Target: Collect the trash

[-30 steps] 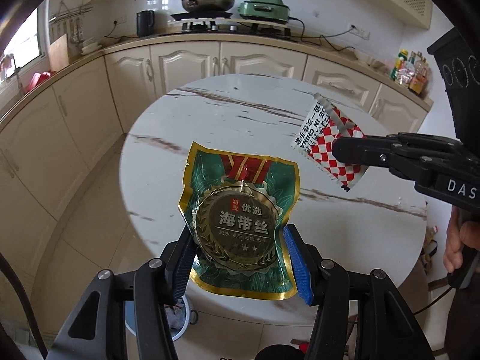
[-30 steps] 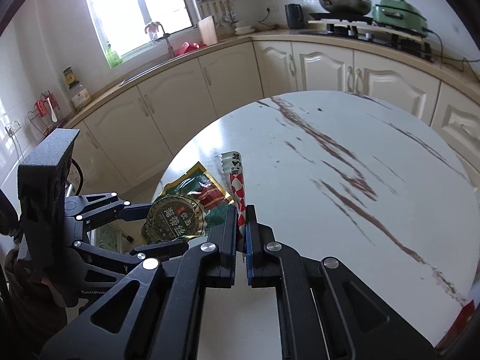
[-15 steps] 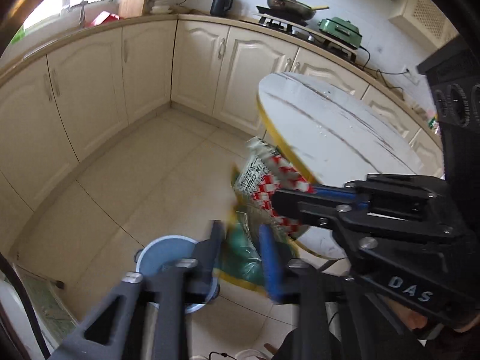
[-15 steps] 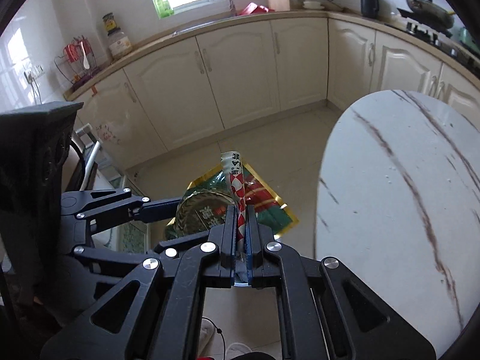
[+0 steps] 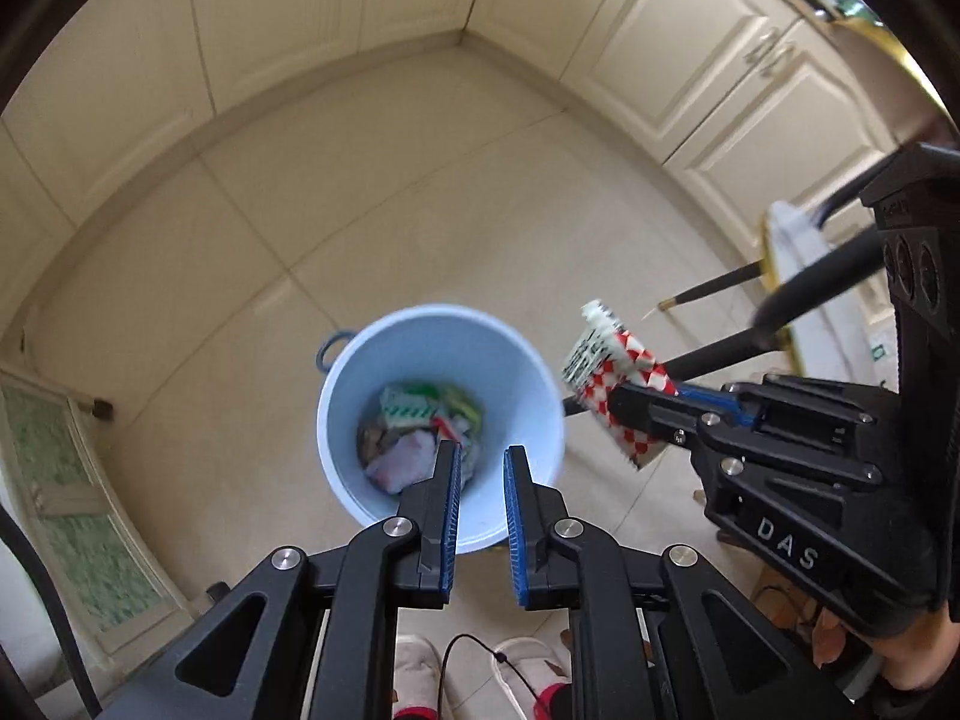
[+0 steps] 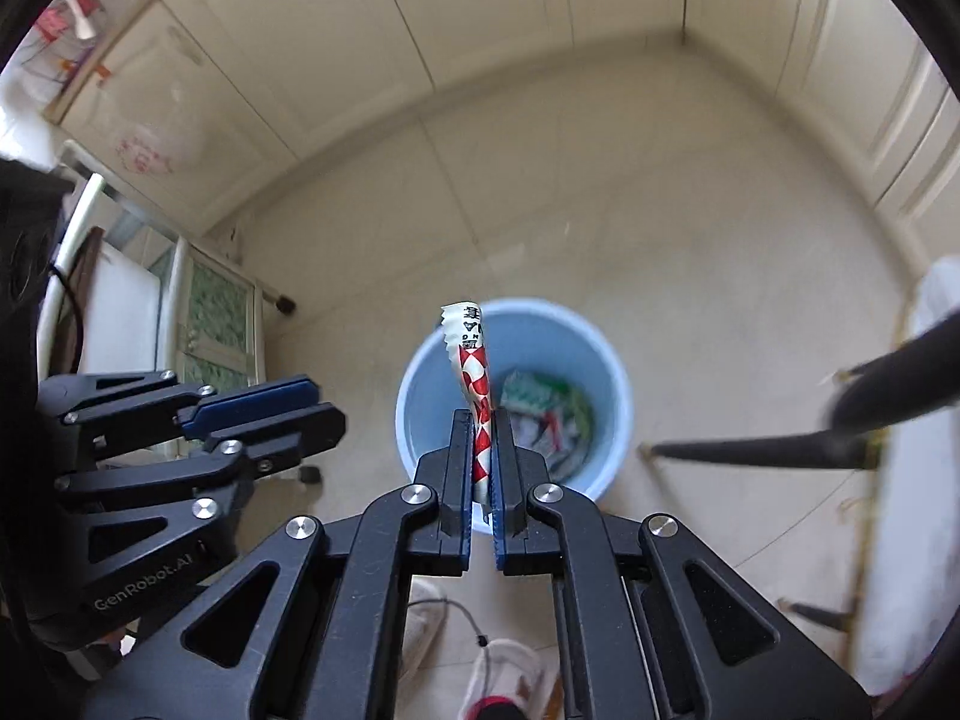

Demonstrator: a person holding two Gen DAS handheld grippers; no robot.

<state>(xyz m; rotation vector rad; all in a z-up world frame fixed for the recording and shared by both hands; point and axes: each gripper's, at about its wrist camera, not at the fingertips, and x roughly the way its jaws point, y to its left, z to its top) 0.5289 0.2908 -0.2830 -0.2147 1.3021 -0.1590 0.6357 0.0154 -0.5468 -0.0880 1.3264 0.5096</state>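
Far to the left of the left gripper's (image 5: 480, 456) fingers stands a low cupboard with green glass (image 5: 72, 480). The floor (image 5: 420, 180) is pale tile, with cream cabinets (image 5: 690, 60) all around the room. Just past those fingers stands a light blue bin (image 5: 336, 420) with old trash (image 5: 414, 420) at the bottom. The fingers are closing, almost together, with nothing between them. Behind them, white slippers (image 5: 414, 672) show on the floor. To their right, the right gripper (image 6: 480, 420) pinches a red and white wrapper (image 5: 606, 372) tight between its fingers. The wrapper sticks out past the fingertips, at the bin's right rim. Further right is the white desk (image 5: 798, 252) with a gold edge and black legs (image 5: 708, 288), near the bin.
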